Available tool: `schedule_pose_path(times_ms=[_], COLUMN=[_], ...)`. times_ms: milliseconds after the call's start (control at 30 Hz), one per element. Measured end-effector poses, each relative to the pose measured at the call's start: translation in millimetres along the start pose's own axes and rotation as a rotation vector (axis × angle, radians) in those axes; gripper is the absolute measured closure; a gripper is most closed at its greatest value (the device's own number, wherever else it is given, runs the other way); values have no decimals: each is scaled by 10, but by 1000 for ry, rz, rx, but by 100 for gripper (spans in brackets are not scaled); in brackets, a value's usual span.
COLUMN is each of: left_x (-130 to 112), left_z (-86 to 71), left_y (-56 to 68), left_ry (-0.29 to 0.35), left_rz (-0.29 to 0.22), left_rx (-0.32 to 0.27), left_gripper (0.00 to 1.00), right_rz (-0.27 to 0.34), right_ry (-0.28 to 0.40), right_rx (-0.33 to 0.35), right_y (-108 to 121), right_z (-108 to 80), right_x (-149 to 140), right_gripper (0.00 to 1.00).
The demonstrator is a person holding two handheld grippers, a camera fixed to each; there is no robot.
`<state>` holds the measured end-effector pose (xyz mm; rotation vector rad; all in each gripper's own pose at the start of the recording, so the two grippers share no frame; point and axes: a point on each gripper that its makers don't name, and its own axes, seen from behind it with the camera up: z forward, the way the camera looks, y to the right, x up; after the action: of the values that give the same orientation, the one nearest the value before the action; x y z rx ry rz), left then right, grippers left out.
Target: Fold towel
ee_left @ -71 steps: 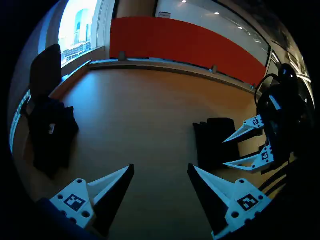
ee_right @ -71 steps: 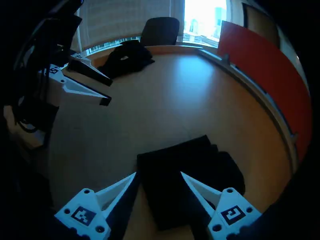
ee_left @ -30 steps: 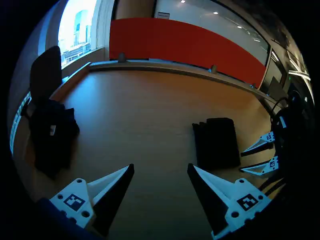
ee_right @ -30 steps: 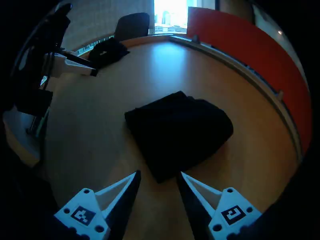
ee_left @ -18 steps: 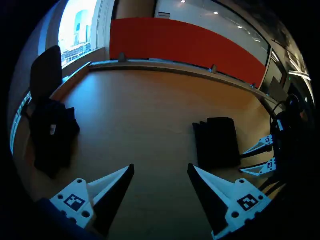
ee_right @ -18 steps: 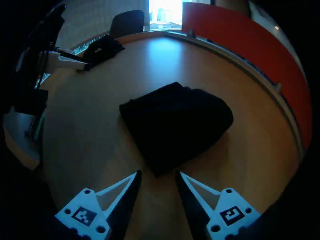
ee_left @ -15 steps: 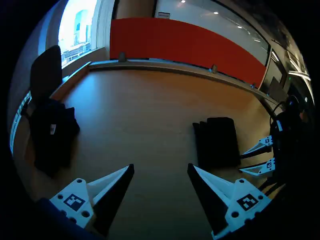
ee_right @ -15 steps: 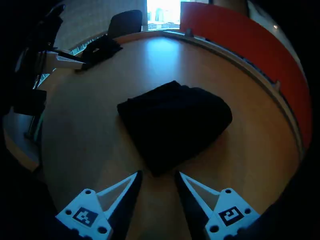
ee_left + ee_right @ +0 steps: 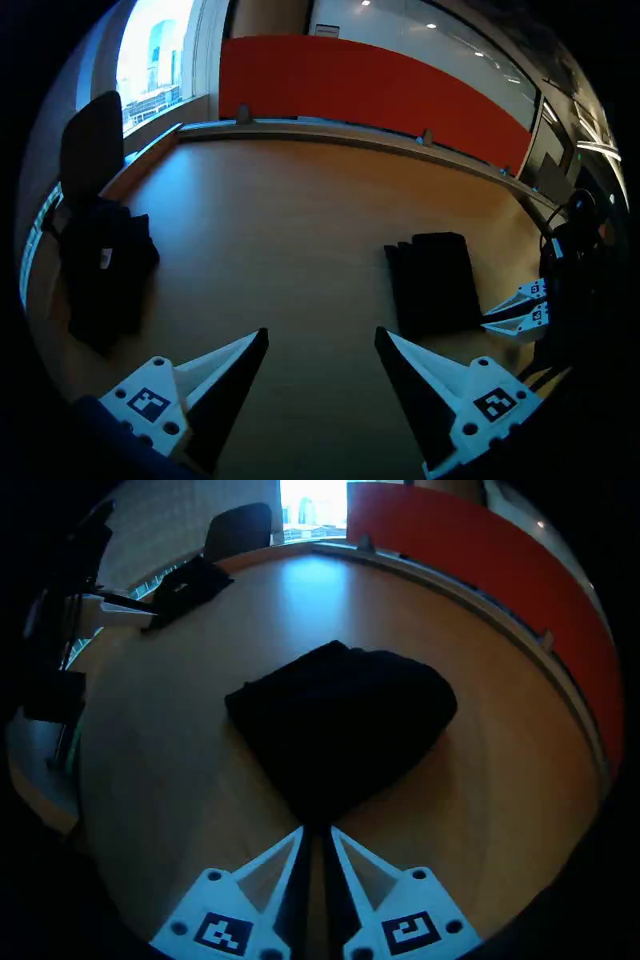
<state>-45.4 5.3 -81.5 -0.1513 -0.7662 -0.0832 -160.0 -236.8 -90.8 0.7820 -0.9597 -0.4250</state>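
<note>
R gripper narrowed, seemingly pinching near corner of towel; L gripper wide open above table.

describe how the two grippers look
Both the left gripper and the right gripper have two white, wedge-shaped fingers tapering to points, with black inner faces. Each finger base carries a square black-and-white marker and small round holes. The right gripper's body looks black.

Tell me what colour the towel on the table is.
Black, no visible pattern; the towel shows best in the right gripper view.
</note>
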Motion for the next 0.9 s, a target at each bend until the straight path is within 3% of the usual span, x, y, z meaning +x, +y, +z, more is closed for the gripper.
schedule_pose_path(times_ms=[400,900], left_x=[11,84], left_z=[-15,-161], left_y=[0,-33], left_ry=[1,20], left_rz=[4,3], left_rx=[-1,1], left_gripper=[1,1], right_rz=[-20,-99], right_ry=[34,159], right_rx=[-17,-65], right_y=[72,218], right_z=[-82,-573], right_x=[137,946], right_gripper=[94,94])
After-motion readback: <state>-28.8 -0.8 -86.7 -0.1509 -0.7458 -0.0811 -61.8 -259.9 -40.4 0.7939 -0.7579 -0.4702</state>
